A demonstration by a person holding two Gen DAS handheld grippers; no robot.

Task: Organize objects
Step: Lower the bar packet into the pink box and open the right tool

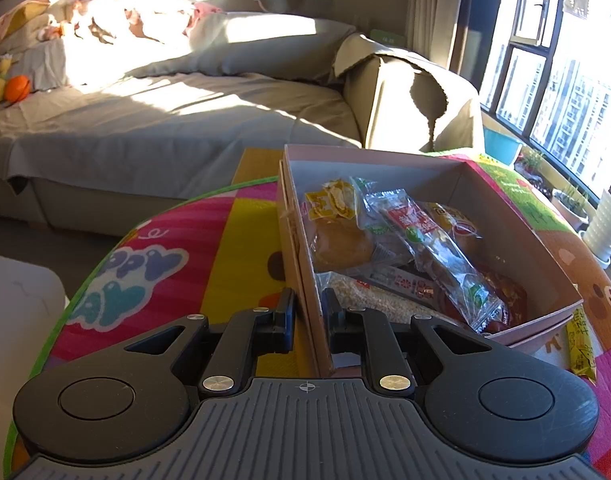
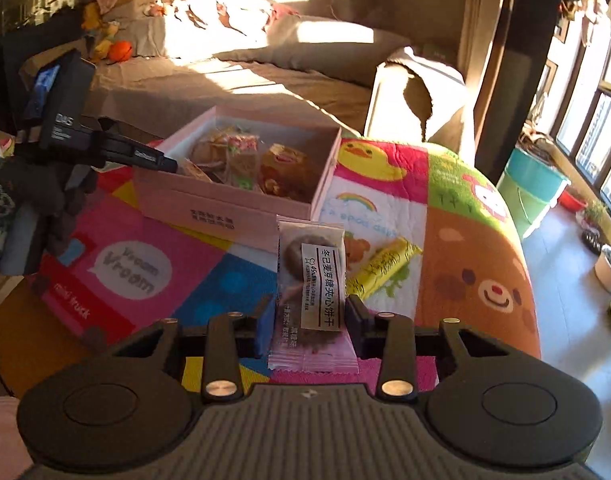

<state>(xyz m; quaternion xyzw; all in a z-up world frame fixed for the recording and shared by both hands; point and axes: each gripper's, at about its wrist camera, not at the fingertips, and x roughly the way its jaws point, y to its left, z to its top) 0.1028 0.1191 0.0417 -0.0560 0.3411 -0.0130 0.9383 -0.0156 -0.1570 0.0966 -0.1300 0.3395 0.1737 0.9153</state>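
A pink cardboard box [image 1: 517,236] holds several wrapped snacks [image 1: 389,248] on a colourful play mat. My left gripper [image 1: 308,312] is shut on the box's near wall [image 1: 307,280], one finger outside and one inside. In the right wrist view the box [image 2: 225,208] lies ahead, with the left gripper [image 2: 161,162] at its left wall. My right gripper [image 2: 310,316] straddles a pink wrapped biscuit packet [image 2: 311,292] with its fingers beside the packet's edges; whether they press it is unclear. A yellow snack bar [image 2: 381,268] lies on the mat to the right, also showing in the left wrist view [image 1: 581,348].
The play mat [image 2: 477,272] covers a rounded table. A grey sofa [image 1: 165,120] stands behind, with an orange ball [image 1: 17,88]. A teal bin [image 2: 533,188] and potted plants [image 2: 609,264] stand by the window on the right.
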